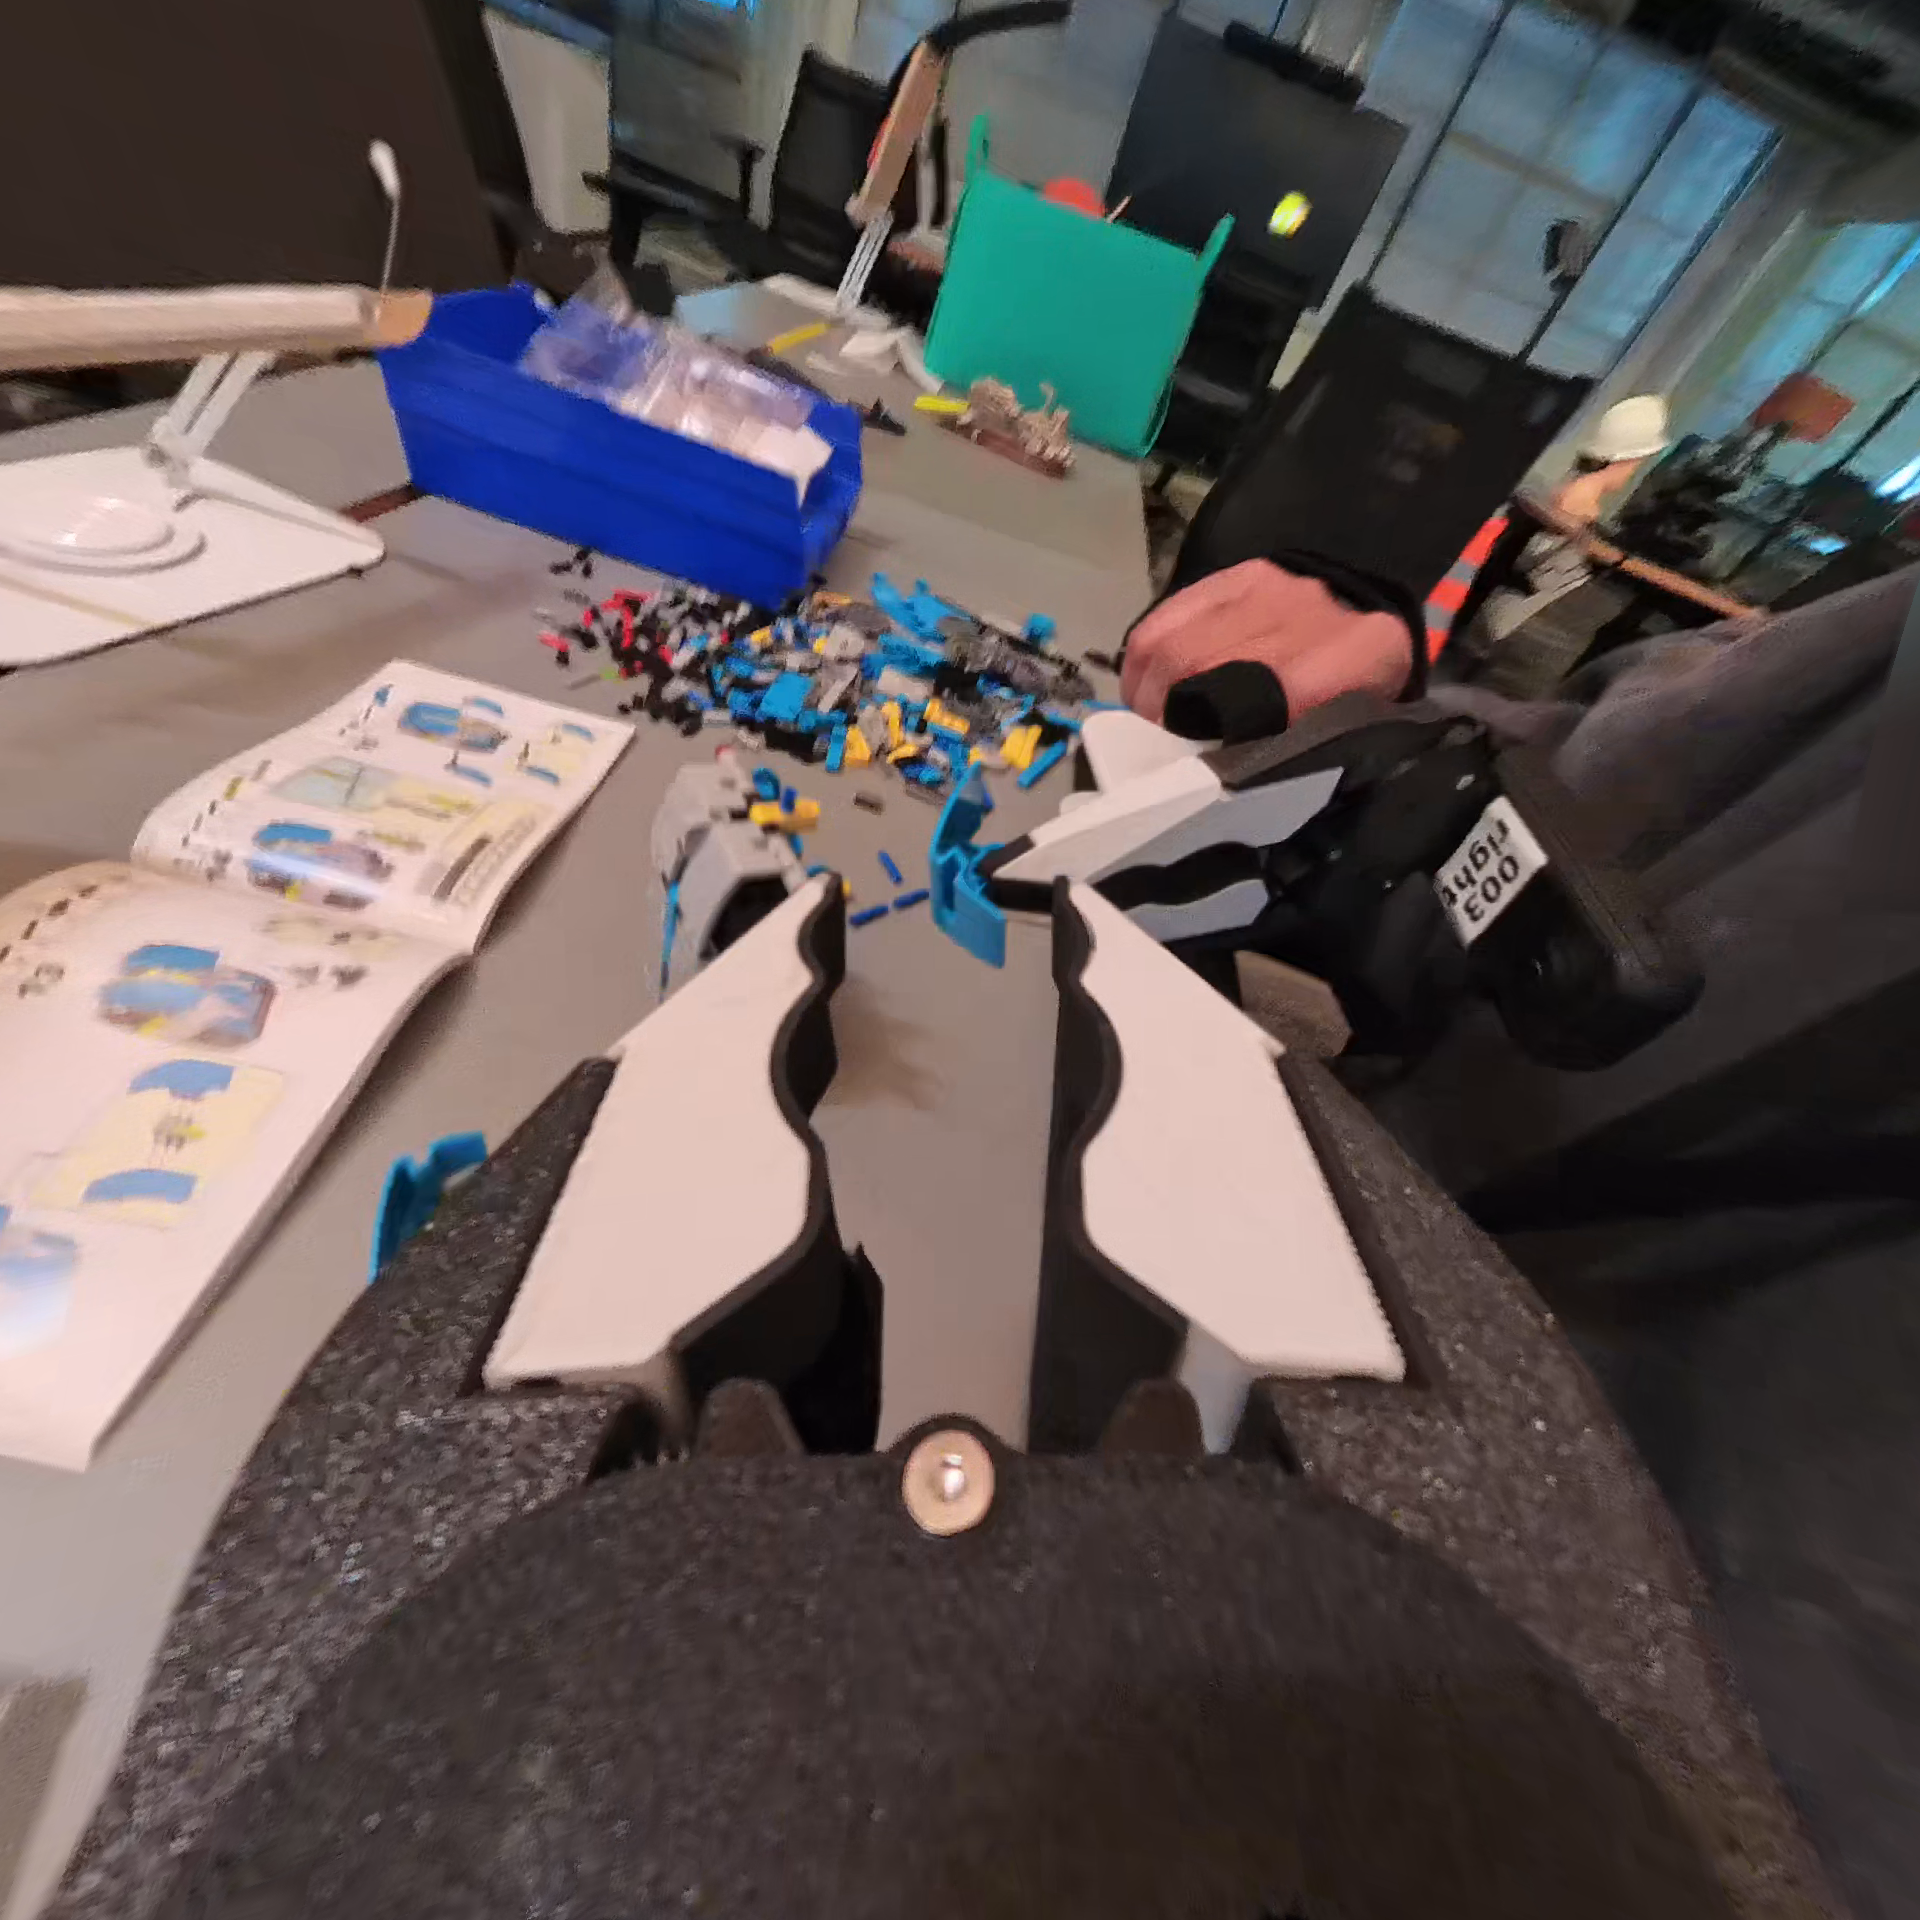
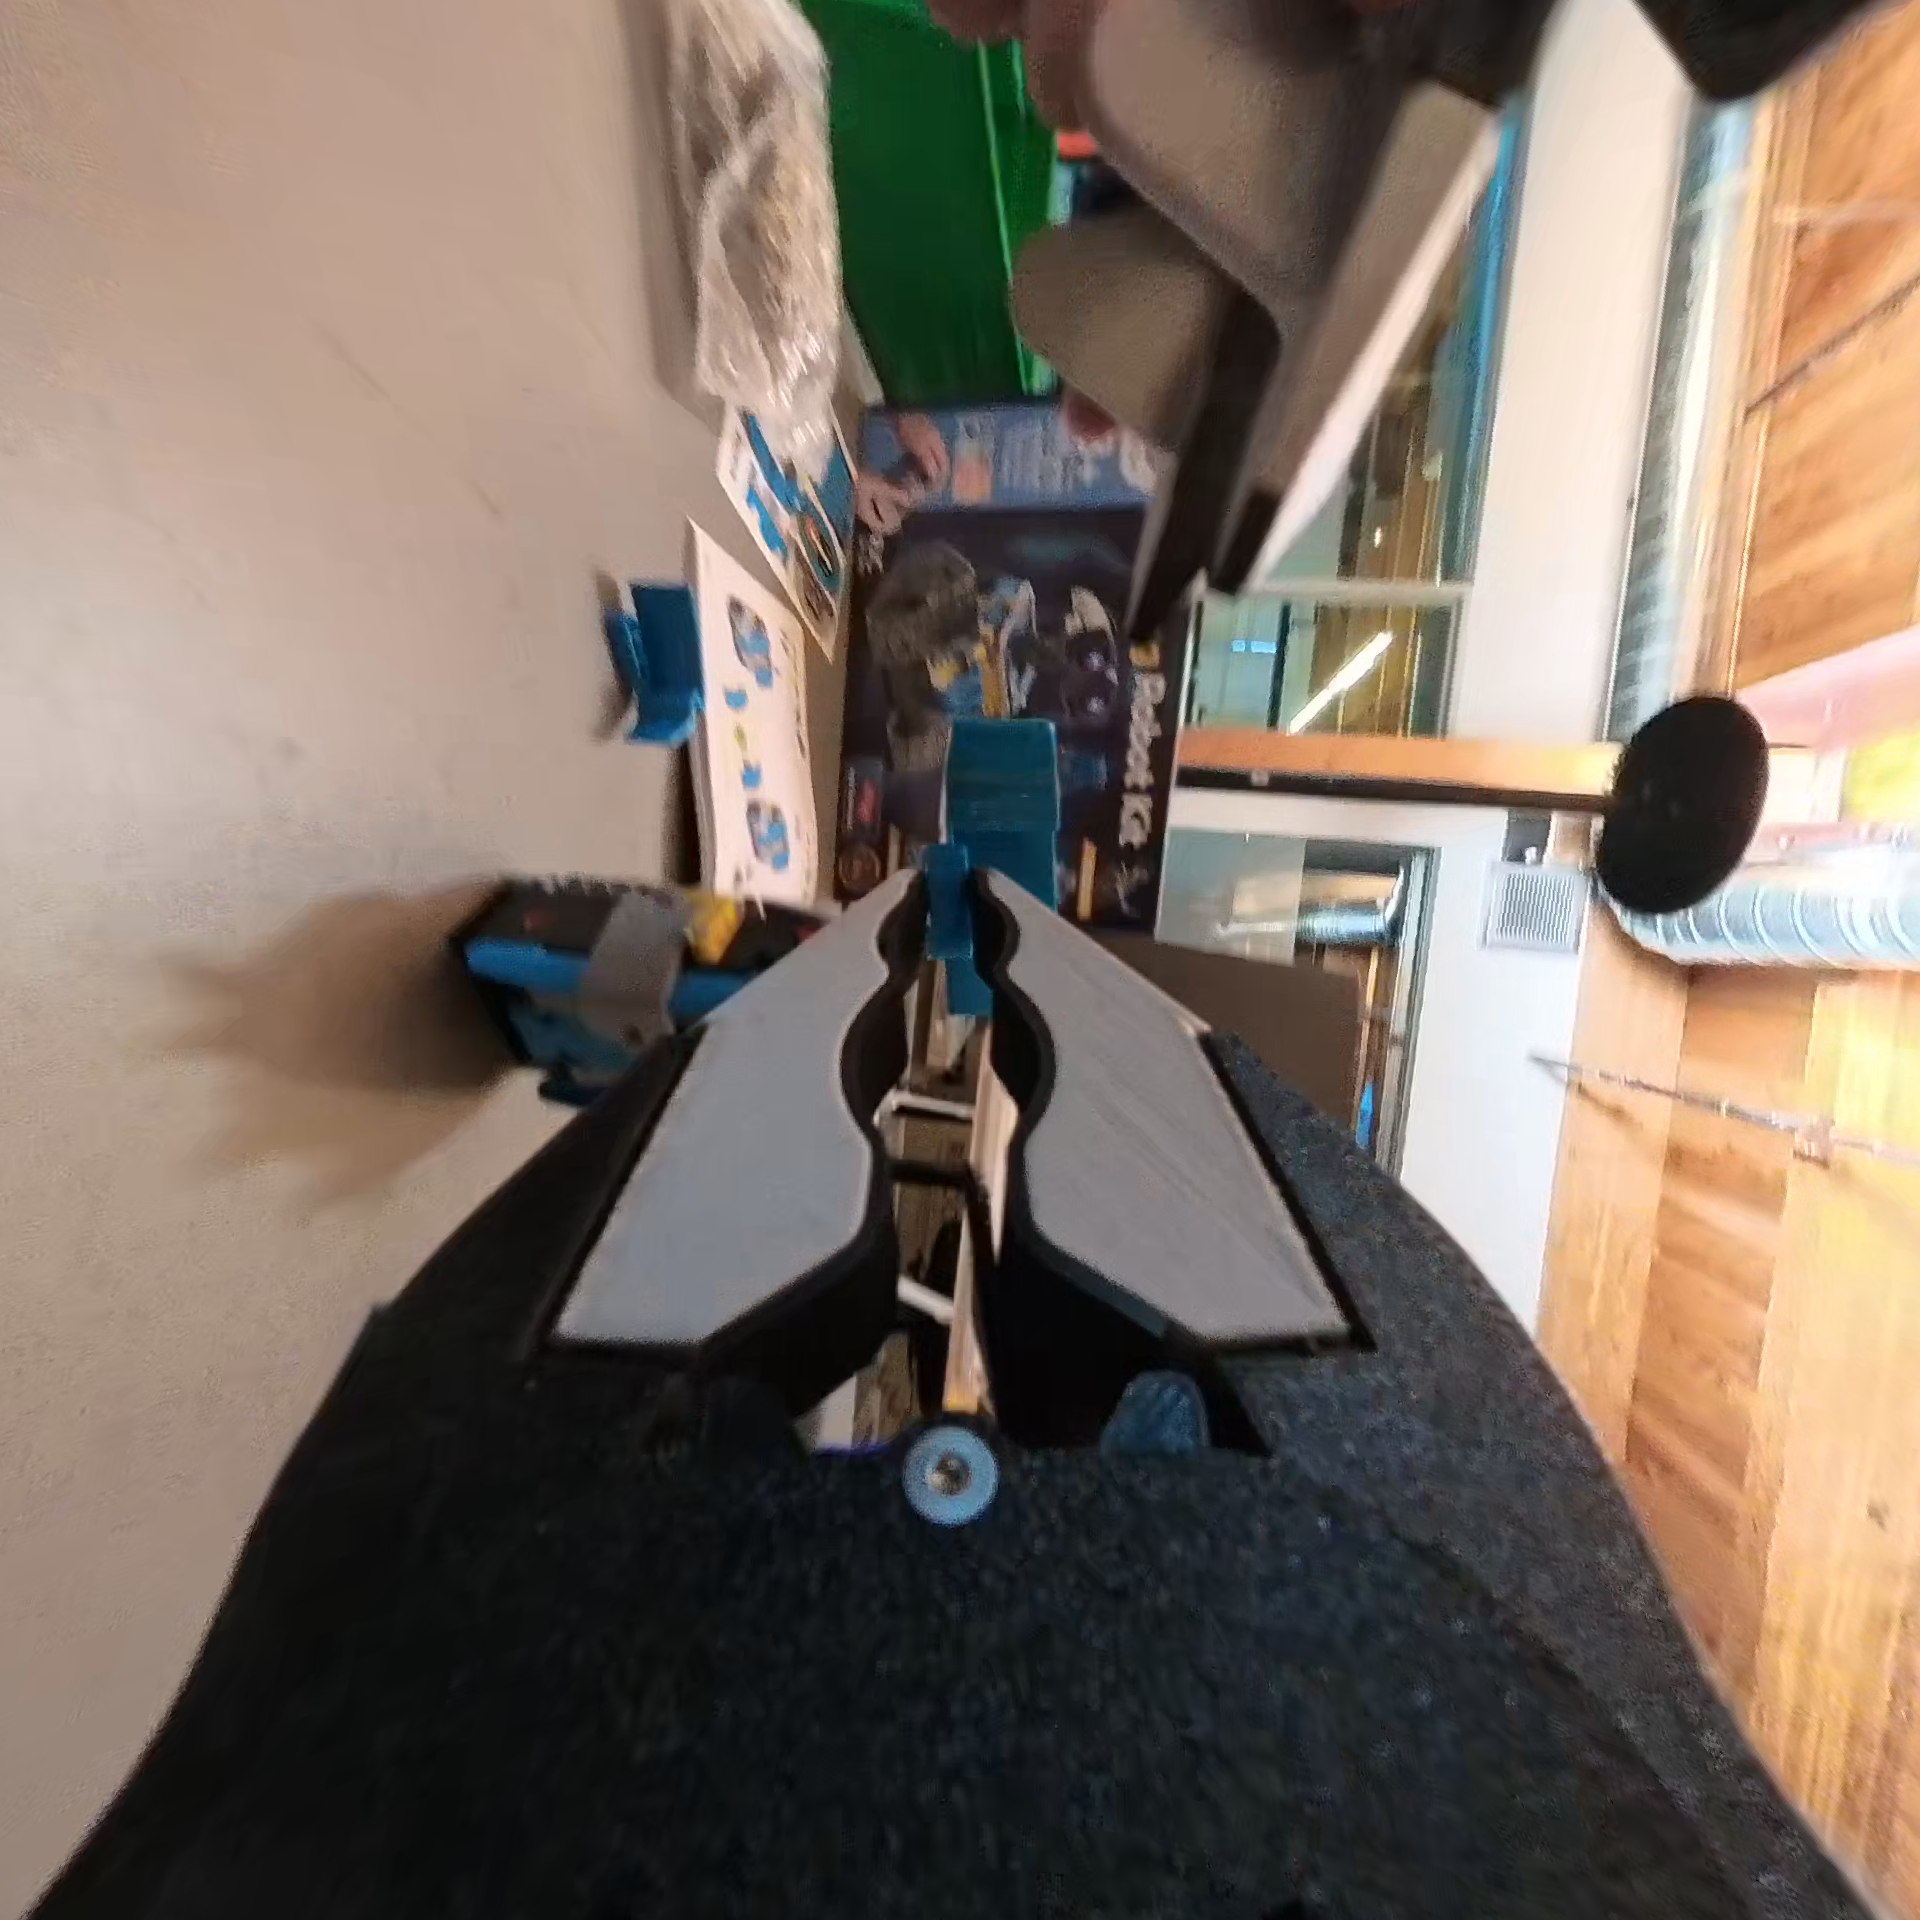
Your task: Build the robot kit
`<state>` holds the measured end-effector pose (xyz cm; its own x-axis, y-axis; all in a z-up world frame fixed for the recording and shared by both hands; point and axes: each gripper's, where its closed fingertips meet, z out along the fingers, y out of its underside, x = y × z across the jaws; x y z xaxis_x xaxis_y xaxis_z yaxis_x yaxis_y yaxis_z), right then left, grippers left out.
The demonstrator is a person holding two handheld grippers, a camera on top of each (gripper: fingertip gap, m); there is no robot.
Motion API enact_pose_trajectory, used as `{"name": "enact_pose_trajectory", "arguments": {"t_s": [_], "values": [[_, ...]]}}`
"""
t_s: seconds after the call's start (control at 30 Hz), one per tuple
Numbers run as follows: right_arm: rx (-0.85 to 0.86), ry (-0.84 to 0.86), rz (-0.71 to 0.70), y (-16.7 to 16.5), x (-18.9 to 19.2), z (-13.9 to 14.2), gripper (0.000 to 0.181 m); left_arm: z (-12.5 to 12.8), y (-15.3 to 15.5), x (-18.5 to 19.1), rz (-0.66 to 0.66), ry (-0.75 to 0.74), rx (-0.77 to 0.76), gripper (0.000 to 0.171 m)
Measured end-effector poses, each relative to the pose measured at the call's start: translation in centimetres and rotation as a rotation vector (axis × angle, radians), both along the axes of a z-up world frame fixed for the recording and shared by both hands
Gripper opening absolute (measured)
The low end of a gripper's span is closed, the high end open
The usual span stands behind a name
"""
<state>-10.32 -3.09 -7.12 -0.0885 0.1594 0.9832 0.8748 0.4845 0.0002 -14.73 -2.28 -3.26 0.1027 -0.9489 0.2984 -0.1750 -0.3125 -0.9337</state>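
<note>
Left gripper (image 1: 945,894): fingers spread, nothing held; poised low over the grey table (image 1: 468,623), pointing between the grey model and the blue piece.
Right gripper (image 2: 948,883): rolled on its side; fingers pressed onto the blue piece, near its lower end.
Blue piece (image 2: 982,821): an angular plastic building part, carried above the table, just ahead of the left fingertips.
Handling: judged light, stiff and smooth; likely to twist in a narrow pinch, so best taken across flat faces near its middle.
Grey model (image 1: 717,862): part-built, on the table beside the left finger.
Loose parts (image 1: 831,686): a blue, black and yellow heap, farther off.
Booklet (image 1: 260,935): lying open, left of the gripper.
Blue bin (image 1: 582,457): behind the heap, holding clear bags.
Kit box (image 2: 997,665): standing behind the booklet.
</note>
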Motion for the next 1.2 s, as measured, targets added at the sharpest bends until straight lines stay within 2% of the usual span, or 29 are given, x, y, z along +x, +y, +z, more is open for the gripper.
{"name": "enact_pose_trajectory", "arguments": {"t_s": [0.13,0.27,0.33,0.57,0.63,0.7,0.77,0.83,0.93,1.07,1.2], "values": [[0.035,0.012,0.055,0.2,-3.0,-0.8,0.008,-2.6,-0.4,-0.7,0.123,0.161,0.045,0.036],[0.018,0.014,0.064,0.2,-3.8,-1.8,0.008,-4.1,-1.1,-0.8,0.144,0.219,0.134,0.016],[0.007,0.011,0.076,-0.1,-4.0,-2.4,0.008,-5.2,-0.3,-0.7,0.179,0.245,0.14,0.006],[-0.13,0.011,0.05,1.0,-3.5,-6.8,0.008,-10.0,1.7,0.0,0.214,0.347,0.136,0.002],[-0.192,0.021,0.004,1.7,-3.2,-8.4,0.016,-11.5,3.2,-0.8,0.289,0.424,0.186,0.001],[-0.27,0.028,-0.031,2.0,-2.5,-9.7,0.014,-12.7,5.5,-3.0,0.415,0.537,0.279,0.0],[-0.292,0.108,-0.065,2.6,-1.5,-9.2,0.014,-13.4,7.5,-5.5,0.536,0.612,0.324,0.0],[-0.351,0.241,-0.129,3.5,-0.1,-8.6,0.015,-14.3,8.7,-7.5,0.616,0.652,0.285,0.0],[-0.451,0.411,-0.146,3.5,1.1,-8.1,0.015,-15.5,10.3,-10.2,0.731,0.694,0.231,0.001],[-0.413,0.445,-0.128,3.4,1.4,-7.5,0.015,-16.9,10.7,-11.3,0.783,0.698,0.142,0.001],[-0.408,0.416,-0.086,2.7,0.7,-7.8,0.014,-17.4,9.7,-10.2,0.755,0.701,0.107,0.002]]}}
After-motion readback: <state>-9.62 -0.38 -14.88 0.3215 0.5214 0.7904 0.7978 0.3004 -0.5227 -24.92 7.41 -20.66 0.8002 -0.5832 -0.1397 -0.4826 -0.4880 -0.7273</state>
